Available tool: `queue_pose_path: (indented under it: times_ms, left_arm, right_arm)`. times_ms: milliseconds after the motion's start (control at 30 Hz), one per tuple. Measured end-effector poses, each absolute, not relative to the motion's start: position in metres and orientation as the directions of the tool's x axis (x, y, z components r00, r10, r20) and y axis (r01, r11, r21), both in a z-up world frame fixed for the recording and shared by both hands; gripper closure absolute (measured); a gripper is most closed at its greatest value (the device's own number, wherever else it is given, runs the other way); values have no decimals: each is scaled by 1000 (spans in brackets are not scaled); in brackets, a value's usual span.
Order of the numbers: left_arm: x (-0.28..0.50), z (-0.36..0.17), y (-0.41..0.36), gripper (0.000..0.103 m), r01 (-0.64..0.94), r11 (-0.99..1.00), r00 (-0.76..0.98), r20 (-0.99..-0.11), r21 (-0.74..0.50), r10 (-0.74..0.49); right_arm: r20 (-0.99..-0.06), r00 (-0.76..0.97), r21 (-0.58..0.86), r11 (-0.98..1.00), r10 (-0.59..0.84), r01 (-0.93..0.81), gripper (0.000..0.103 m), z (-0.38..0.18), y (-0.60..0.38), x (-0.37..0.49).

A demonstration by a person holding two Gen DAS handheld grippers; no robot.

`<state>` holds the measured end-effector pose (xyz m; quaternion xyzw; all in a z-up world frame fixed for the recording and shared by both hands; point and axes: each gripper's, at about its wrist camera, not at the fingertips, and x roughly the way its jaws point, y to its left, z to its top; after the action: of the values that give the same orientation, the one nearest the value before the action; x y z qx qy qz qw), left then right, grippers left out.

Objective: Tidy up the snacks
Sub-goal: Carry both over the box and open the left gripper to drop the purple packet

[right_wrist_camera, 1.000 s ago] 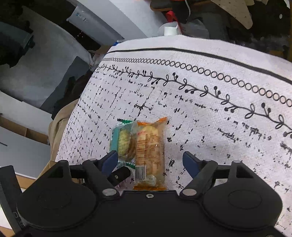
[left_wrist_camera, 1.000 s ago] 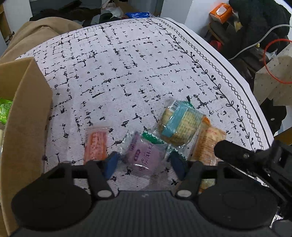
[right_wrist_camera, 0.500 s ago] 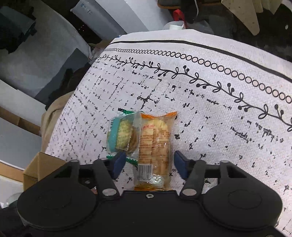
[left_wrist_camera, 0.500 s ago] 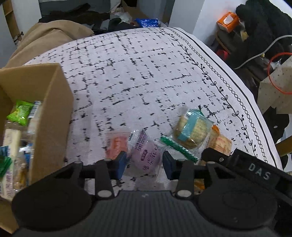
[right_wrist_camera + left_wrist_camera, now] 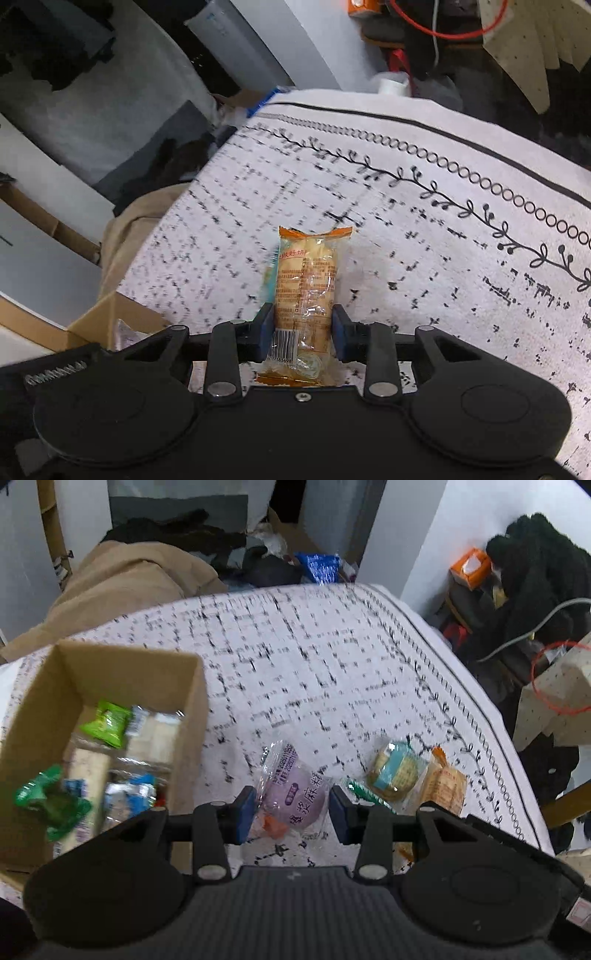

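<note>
Snacks already fill the cardboard box (image 5: 110, 686); left hand-held gripper (image 5: 291, 808) clamps the purple packet (image 5: 299, 794), right hand-held gripper (image 5: 303, 332) clamps the orange packet (image 5: 306, 284); a blue-labelled packet (image 5: 397, 775) waits on the bench (image 5: 314, 672).

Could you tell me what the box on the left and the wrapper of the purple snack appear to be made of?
The box looks like plain brown cardboard: matte, with flat folded walls. The purple snack seems wrapped in thin, glossy plastic film, clear at its crimped ends, catching highlights and wrinkling where the left tongs hold it.
</note>
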<state>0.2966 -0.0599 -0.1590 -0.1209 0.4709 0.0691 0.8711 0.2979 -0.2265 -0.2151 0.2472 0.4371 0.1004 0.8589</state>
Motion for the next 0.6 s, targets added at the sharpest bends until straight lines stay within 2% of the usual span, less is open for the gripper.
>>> queue_pose_path:
  times_ms: [233, 600]
  left_arm:
    - [281, -121, -40, 61, -259, 955, 611, -790, -147, 44]
    - [249, -88, -13, 61, -297, 943, 655, -751, -150, 86]
  right_arm:
    - [-643, 636, 543, 840, 426, -13, 71, -190, -222, 288]
    - [-594, 654, 541, 835, 469, -107, 71, -159, -201, 271]
